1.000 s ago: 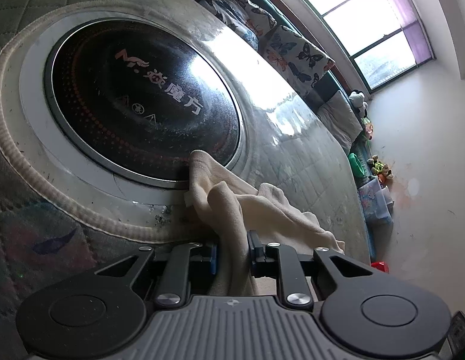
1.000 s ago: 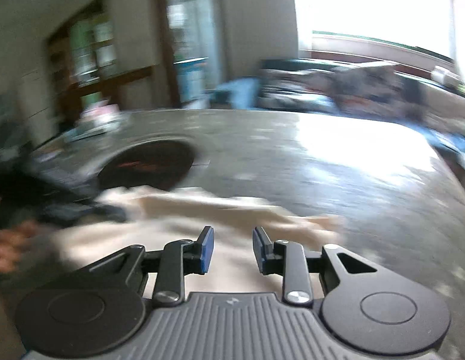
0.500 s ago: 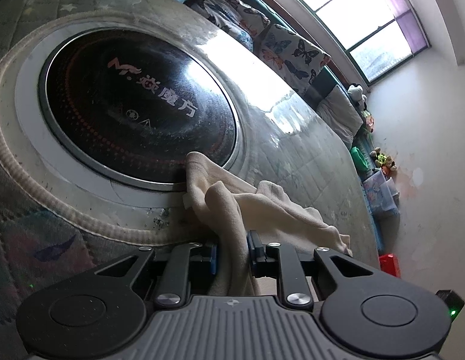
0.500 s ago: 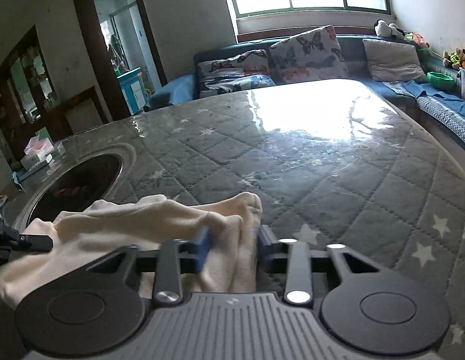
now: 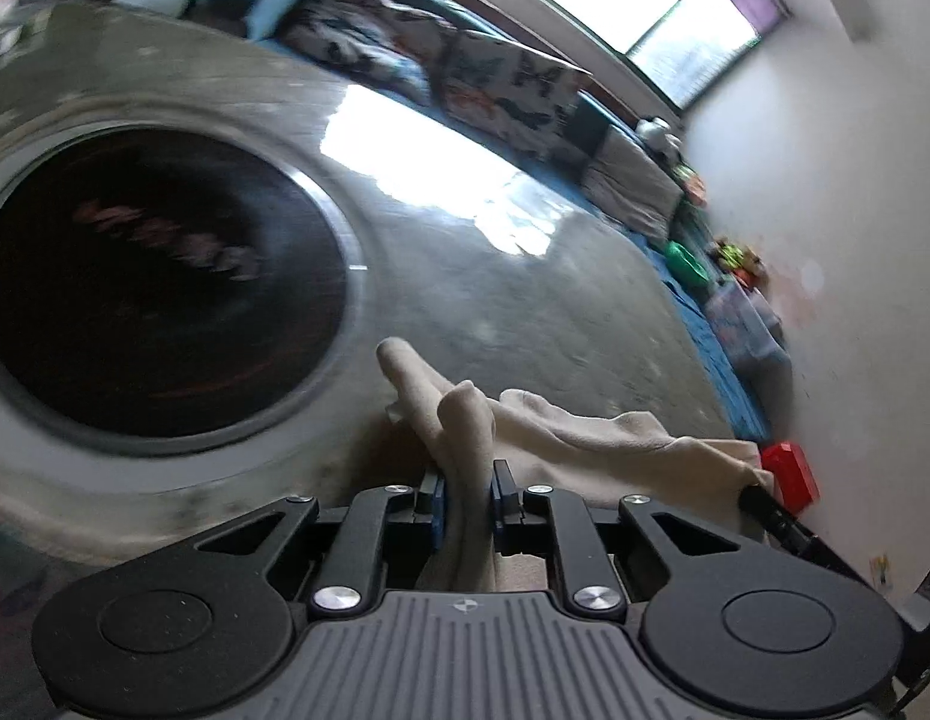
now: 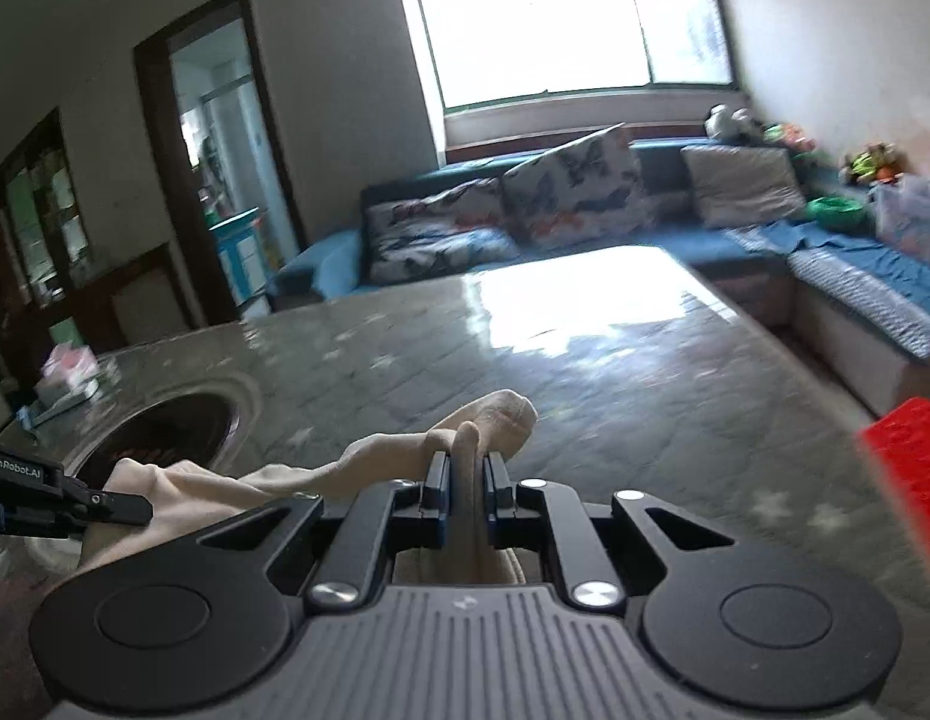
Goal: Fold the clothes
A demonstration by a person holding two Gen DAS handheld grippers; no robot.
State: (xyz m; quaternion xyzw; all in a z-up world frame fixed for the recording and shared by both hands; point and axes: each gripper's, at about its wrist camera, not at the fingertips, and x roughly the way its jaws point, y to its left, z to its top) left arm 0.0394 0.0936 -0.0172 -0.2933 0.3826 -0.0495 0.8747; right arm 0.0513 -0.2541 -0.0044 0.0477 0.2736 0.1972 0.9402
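both grippers are gripping the same cream garment (image 5: 585, 426), one at each end. the left gripper (image 5: 463, 495) is pinching a bunched fold between its blue-padded fingers, and the right gripper (image 6: 463, 483) is doing likewise, its fingers clamped together on a thick wad of cloth. the garment is hanging and draping between them, low over the tabletop (image 6: 615, 372), just beside the round dark cooktop (image 5: 147, 300) set into it. in the right wrist view the left gripper is showing at the left edge, holding the far end.

how far the folding has come is not settled by these views: the cloth is bunched rather than flat, which would suit both a piece being spread out and one being carried over into a fold.

to handle it well, both holds are needing to stay firm and level, with the span between them kept gently taut so the edges are lining up instead of sagging into creases. the fabric is looking soft, thick and a little fuzzy, like fleece or knit, so it is likely bulking up at the pinch points and slipping little. the tabletop is wearing a grey quilted cover with stars under a glossy sheet that is reflecting window light; the cooktop is smooth black glass inside a pale ring.
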